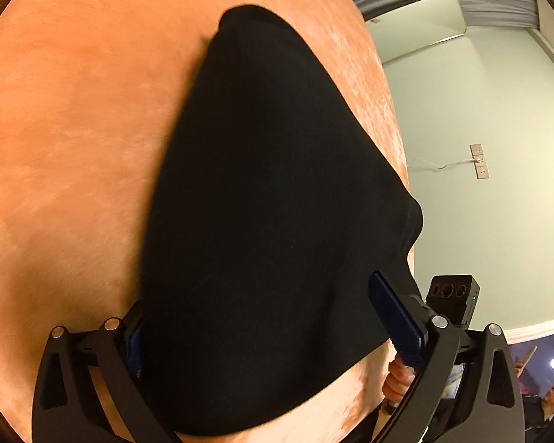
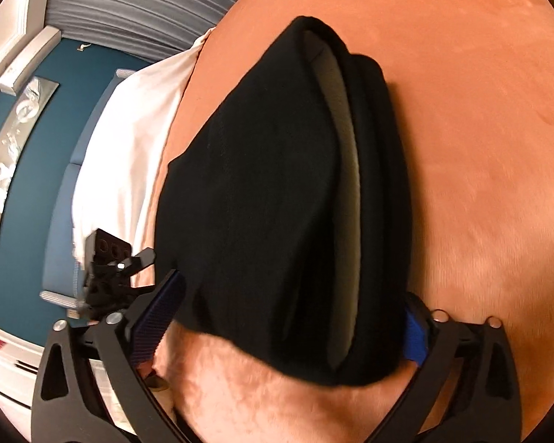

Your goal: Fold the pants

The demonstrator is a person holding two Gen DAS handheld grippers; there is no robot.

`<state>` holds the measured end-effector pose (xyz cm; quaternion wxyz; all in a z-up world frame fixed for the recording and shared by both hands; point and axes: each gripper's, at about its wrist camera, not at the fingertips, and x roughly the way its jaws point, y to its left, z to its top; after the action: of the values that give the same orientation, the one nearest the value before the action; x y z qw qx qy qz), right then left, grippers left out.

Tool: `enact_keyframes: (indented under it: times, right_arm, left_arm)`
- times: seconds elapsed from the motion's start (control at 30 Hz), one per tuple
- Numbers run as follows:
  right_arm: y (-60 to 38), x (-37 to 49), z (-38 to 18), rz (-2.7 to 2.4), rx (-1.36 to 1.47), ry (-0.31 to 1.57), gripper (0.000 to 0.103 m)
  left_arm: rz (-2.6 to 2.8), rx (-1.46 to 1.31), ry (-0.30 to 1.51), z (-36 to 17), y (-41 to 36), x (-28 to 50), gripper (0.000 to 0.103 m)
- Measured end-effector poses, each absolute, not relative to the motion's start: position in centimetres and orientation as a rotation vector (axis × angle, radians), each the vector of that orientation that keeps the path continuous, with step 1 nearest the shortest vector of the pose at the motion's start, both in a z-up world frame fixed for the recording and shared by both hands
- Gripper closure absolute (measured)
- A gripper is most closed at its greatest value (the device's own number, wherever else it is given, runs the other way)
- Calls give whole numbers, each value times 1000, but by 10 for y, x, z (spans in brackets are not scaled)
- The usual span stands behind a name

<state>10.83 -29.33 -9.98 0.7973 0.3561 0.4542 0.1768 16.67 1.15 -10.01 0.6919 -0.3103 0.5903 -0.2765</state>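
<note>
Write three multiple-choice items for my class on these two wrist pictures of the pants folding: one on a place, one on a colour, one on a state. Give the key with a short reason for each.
1. Where do the pants lie?
A. on an orange plush cover
B. on a wooden floor
C. in a basket

2. What colour is the pants' outer fabric?
A. white
B. black
C. red

3. How do the jaws of the left gripper stand?
A. shut with nothing between them
B. spread wide with the pants' cloth between the two fingers
C. out of the picture

Key: 1 A, the orange cover surrounds the cloth in both views. 2 B, the cloth is black, with a grey inner lining showing in the right wrist view. 3 B, the blue pads sit far apart on either side of the cloth; the right gripper stands likewise.
</note>
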Motion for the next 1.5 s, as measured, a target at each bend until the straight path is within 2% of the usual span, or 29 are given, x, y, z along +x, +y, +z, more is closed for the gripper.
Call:
enact_keyframes:
  times: [0.03, 0.1, 0.13, 0.17, 0.2, 0.4, 0.57, 0.8, 0.83, 0.93, 1.03, 1.1, 1.13, 1.17, 1.33, 1.5]
  right_arm:
    - [-296, 108, -104, 384, 772, 977, 54]
    - [-302, 107, -113, 413, 856, 979, 61]
    - [-302, 106, -111, 411, 841, 975, 62]
    - [-300, 104, -107, 405, 819, 966, 63]
    - [-298, 103, -105, 402, 807, 960, 64]
    - [-298, 77, -84, 409, 775, 898, 67]
    - [-291, 20, -68, 413, 702, 894, 68]
    - [-301, -44, -101, 381, 760, 932, 67]
    - [-302, -45, -105, 379, 764, 933, 66]
    - [-313, -41, -117, 407, 837, 932, 62]
    - [-320, -39, -124, 434, 862, 923, 59]
    - [-323, -40, -128, 442, 872, 914, 58]
    - [-325, -42, -129, 447, 875, 908, 58]
    - [-329, -45, -131, 445, 875, 901, 58]
    - [-322, -61, -116, 409, 797, 877, 67]
    - [-320, -87, -77, 439, 772, 815, 68]
  left_arm:
    - [-620, -693, 1314, -100, 13, 163, 7]
    - [-607, -674, 1296, -100, 11, 159, 19]
    - [-580, -649, 1292, -98, 9, 157, 33]
    - [-557, -626, 1283, -96, 9, 154, 54]
    - [-566, -642, 1268, -95, 10, 152, 64]
    - [-558, -639, 1178, -72, 11, 128, 80]
    - [-573, -597, 1177, -49, 14, 83, 80]
    - [-566, -520, 1234, -59, 20, 5, 76]
    - [-565, -511, 1228, -62, 19, 5, 71]
    - [-538, -536, 1233, -79, 25, 15, 42]
    - [-603, -659, 1225, -94, 29, 33, 37]
    - [-626, -702, 1221, -97, 33, 37, 37]
    - [-635, -715, 1212, -99, 38, 34, 42]
    - [-628, -701, 1205, -100, 38, 35, 55]
    - [-632, -740, 1174, -92, 41, 27, 78]
    - [-658, -632, 1100, -35, 34, 0, 79]
